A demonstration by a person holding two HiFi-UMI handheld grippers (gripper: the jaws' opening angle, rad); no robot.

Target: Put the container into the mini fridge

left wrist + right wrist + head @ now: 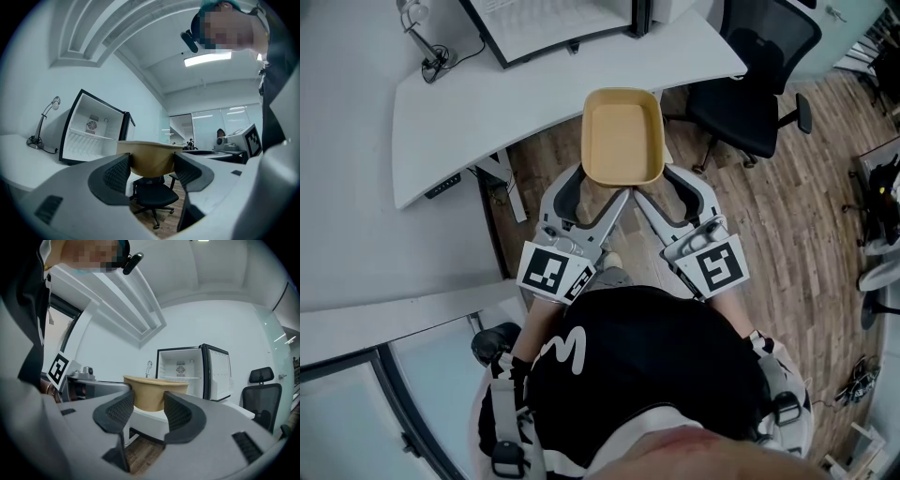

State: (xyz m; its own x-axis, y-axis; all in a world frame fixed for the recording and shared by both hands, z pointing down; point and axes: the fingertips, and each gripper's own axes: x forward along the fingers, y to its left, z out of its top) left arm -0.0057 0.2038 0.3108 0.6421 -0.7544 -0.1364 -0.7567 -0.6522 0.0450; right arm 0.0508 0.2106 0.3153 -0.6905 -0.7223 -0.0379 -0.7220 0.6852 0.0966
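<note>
Mini fridge [553,21] cut by top edge, distant person [220,134] too small.

Tan rectangular container [623,136], rounded corners, empty, upright and level, in the air just off the table [487,103] edge. Near rim clamped by left tool [602,187] and right tool [653,185]. Mini fridge [93,130] on table, door open, white inside, one wire shelf.

1. The container [623,136] is held over the floor [787,234], just before the edge of the desk [469,122].
2. Its near side is gripped by the left gripper [151,169] at left and the right gripper [149,409] at right.
3. The mini fridge [91,131] is seen on the desk behind the container, its door swung right.
4. A desk lamp [44,123] is placed left of the fridge, and an office chair [759,75] right of the container.
</note>
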